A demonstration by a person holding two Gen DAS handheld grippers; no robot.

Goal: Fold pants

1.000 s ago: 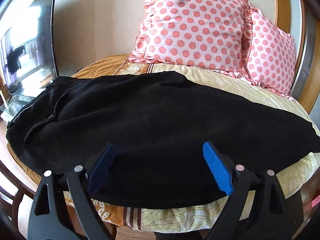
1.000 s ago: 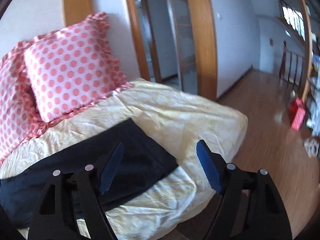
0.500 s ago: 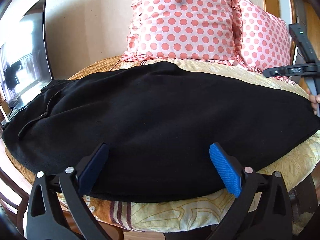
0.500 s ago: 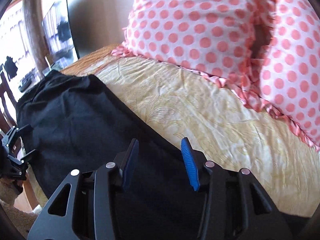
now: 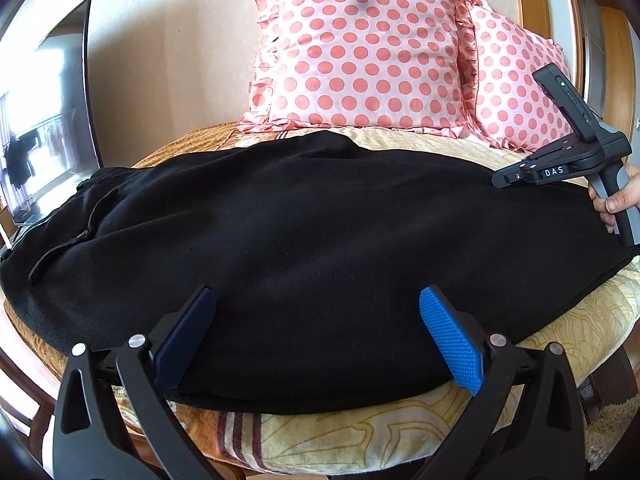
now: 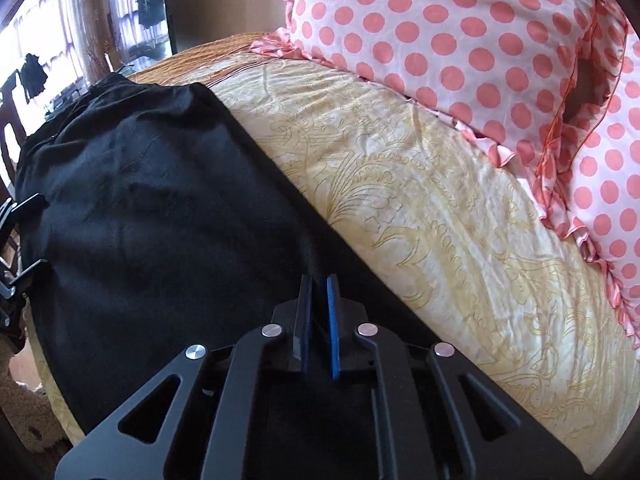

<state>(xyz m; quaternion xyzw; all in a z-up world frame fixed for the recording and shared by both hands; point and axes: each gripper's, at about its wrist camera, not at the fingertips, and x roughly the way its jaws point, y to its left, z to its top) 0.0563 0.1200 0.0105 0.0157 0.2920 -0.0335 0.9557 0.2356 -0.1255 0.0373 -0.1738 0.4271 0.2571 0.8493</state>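
Pants (image 5: pixel 304 248), black, lay flat lengthwise across the bed (image 5: pixel 360 432) in the left wrist view, waistband toward the picture's left end beside the dark screen (image 5: pixel 52 120) and hem toward the right end. Two polka-dot pillows (image 5: pixel 360 52) stood against the wall behind the pants, apart from the cloth. Left gripper (image 5: pixel 320 340) hung over the near edge of the pants with its jaws spread wide; its blue pads (image 5: pixel 452 344) framed the cloth without pressing it. At the hem end of the pants, the right gripper (image 5: pixel 516 176) pointed down onto the cloth, its handle held in a hand (image 5: pixel 618 200); from this side its jaws could not be made out.

Right wrist view: the right gripper (image 6: pixel 319 292) had just been closing and its jaws were pressed nearly together on a raised ridge of the pants (image 6: pixel 160 220), near their far long edge. Yellow patterned bedcover (image 6: pixel 420 208) lay bare beyond that edge of the pants, and the pillows (image 6: pixel 460 32) rested on the bedcover farther back, well apart from the pants. Left gripper (image 6: pixel 16 240) showed only as black parts at the picture's left edge, at the opposite long edge of the pants. Screen (image 6: pixel 136 4) stood beyond the waistband end.
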